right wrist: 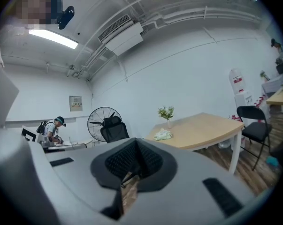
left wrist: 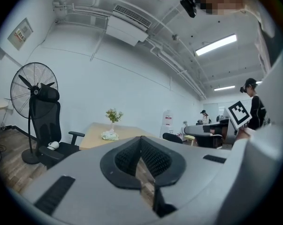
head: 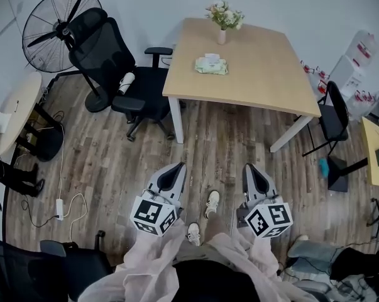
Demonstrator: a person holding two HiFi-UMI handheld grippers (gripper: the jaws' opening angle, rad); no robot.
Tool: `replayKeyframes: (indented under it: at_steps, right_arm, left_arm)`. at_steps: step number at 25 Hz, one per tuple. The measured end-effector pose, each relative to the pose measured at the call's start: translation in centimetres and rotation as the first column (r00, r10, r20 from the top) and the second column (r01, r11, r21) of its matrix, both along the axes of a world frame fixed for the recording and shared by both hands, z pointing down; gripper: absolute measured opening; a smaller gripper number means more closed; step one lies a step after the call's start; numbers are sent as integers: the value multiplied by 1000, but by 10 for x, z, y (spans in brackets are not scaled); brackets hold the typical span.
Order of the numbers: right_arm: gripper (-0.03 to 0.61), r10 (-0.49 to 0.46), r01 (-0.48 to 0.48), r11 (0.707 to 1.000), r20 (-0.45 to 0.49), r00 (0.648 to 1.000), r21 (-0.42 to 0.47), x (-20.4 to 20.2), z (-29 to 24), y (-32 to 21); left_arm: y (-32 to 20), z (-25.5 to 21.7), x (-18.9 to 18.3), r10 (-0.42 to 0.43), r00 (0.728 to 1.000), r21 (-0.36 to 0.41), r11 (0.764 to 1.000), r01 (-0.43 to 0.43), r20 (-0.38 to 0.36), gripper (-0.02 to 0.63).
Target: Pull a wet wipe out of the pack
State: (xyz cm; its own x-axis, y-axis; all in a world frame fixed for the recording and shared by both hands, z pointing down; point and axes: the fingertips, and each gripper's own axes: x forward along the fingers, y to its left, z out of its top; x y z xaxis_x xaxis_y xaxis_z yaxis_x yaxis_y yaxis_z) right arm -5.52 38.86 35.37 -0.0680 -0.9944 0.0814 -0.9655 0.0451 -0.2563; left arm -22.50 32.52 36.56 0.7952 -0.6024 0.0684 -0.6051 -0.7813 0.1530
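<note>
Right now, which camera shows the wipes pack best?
The head view: it looks down on the pack, lying whole and unobstructed on the table near the vase. The left and right gripper views show it only side-on, as a small pale lump far off on the tabletop.

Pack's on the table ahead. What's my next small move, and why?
Probably step toward the table: the wipe pack lies near its far edge beside the flower vase, and a stretch of floor separates it from the left gripper and right gripper, both shut and empty.
</note>
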Motion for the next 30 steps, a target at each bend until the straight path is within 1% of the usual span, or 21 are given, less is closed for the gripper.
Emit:
replayKeyframes:
  at_steps: [4,6,9,11,14,18,22,30]
  right_arm:
    - [9,-5,5,1000,4,1000,-4,5,4,-14]
    - [9,-2,2,1000,5,1000,-10,9,6,-22]
    - [9,3,-3,1000,8,1000,-12,21,8,-37]
    - [9,1,-1,1000,13,1000,-14,28,10,-49]
    - [9,-13,13,1000,30,999,-16,39,10,-70]
    - [9,-14,14,1000,19,1000,-21,59,8,-101]
    - [9,-18,19,999,29,999,-32,78,10,-134]
    - [9,-72,73,997,34,997,-34,115,7,-198]
  left_arm:
    - [-15,0,3,-14,1000,9,1000,14,-13,11]
    - [-23,-1,8,-7,1000,9,1000,8,-18,11]
    - [-35,-1,22,17,1000,25,1000,-17,-2,11]
    - [-47,0,31,18,1000,33,999,-19,14,11]
    - [-70,4,43,5,1000,30,1000,-6,26,11]
    - [-102,7,61,-7,999,23,1000,6,36,11]
    - [-132,7,78,-18,999,20,1000,17,44,11]
    - [-190,2,110,-79,996,18,997,78,49,11]
